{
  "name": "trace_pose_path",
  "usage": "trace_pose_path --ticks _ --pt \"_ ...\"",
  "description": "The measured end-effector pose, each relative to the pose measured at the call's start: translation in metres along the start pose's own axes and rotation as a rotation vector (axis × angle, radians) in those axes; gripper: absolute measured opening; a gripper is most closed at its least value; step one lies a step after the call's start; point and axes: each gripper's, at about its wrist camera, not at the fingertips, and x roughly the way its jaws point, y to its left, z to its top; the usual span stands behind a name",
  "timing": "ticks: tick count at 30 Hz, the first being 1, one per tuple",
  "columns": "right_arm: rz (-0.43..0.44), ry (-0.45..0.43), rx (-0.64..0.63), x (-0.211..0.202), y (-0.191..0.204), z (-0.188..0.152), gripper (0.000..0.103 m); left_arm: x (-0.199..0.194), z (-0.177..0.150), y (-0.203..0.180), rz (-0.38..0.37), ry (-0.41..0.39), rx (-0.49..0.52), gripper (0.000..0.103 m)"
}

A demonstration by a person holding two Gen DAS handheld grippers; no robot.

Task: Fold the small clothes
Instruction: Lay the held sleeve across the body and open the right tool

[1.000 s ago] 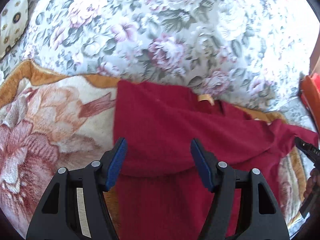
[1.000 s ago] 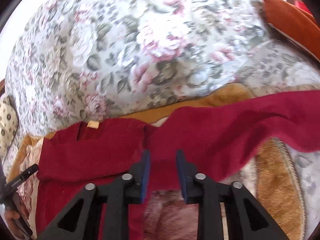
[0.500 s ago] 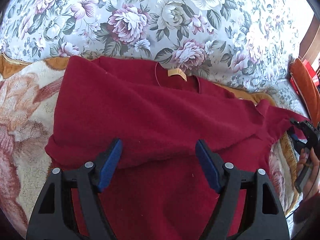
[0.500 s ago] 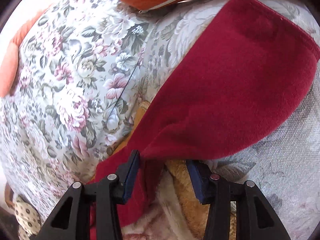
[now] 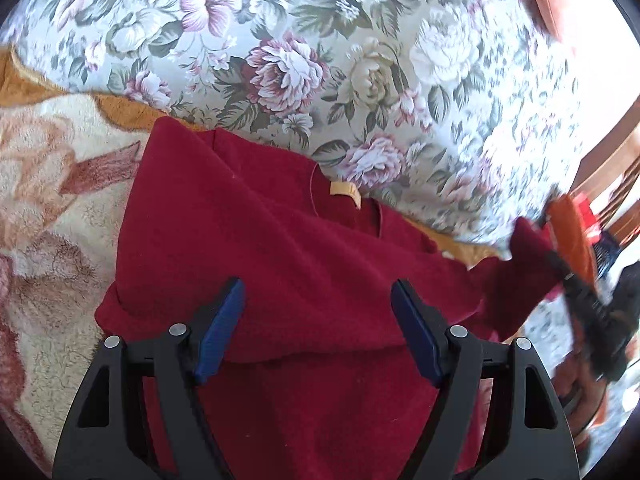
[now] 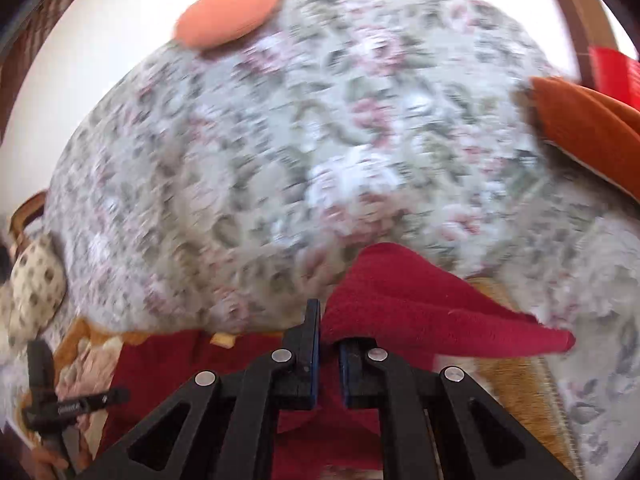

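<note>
While the right gripper [image 6: 329, 350] pinches the red sweater's sleeve [image 6: 420, 304] tight at its near end, the sleeve's long axis runs away to the right, lifted above the floral quilt [image 6: 280, 160]. The sweater [image 5: 280, 248] lies on the cream blanket [image 5: 52, 208], collar label [image 5: 346, 193] far. The left gripper [image 5: 318, 324] hovers over its folded middle, jaws opening wide, gripping nothing; an orange cushion [image 6: 584, 128] sits far right.

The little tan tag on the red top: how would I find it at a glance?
Start from the big floral bedspread and drop to the dark red sweater lying below it. At the sweater's neckline sits the small tan label, the only pale patch on all that red.
</note>
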Motion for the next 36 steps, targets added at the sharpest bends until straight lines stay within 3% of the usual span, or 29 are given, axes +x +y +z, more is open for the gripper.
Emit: trace_pose_path --ticks 4,7,11,17,22,26,29,30,31,34,36 --pt "0.109 0.186 -0.143 0.062 0.074 -0.041 0.01 -0.002 0.004 0.01 -0.058 -0.015 -0.064 0.086" --pt "0.174 0.35 -0.22 0.094 0.101 -0.077 0.037 0.002 0.004 0.013 -0.065 0.006 -0.085 0.086" --pt "0.188 0.342 -0.248 0.082 0.095 -0.087 0.041 0.003 0.004 0.015 -0.061 0.009 -0.091 0.086" --pt "0.244 0.312 0.013 0.06 0.046 -0.066 0.046 0.001 0.003 0.011 -0.037 0.0 -0.062 0.086" --pt "0.185 0.265 0.191 0.057 0.006 -0.064 0.046 -0.002 0.003 0.007 -0.036 -0.012 -0.044 0.086" --pt "0.239 0.2 0.376 0.063 -0.018 -0.052 0.046 -0.004 0.003 0.004 -0.024 -0.022 -0.021 0.086" --pt "0.246 0.172 0.354 0.076 -0.008 -0.039 0.043 -0.006 0.005 0.005 -0.039 -0.025 -0.029 0.086" --pt "0.234 0.196 0.321 0.083 0.002 -0.035 0.03 -0.007 0.005 0.005 -0.045 -0.026 -0.032 0.086" --pt "0.253 0.211 0.286 0.088 0.014 -0.033 0.024 -0.008 0.007 0.007 -0.05 -0.029 -0.036 0.086" --pt "0.395 0.259 0.134 0.094 0.065 -0.034 0.022 -0.012 0.01 0.013 -0.078 -0.046 -0.069 0.086" --pt "0.516 0.341 0.063 0.098 0.095 -0.043 0.022 -0.012 0.012 0.018 -0.093 -0.044 -0.096 0.087"
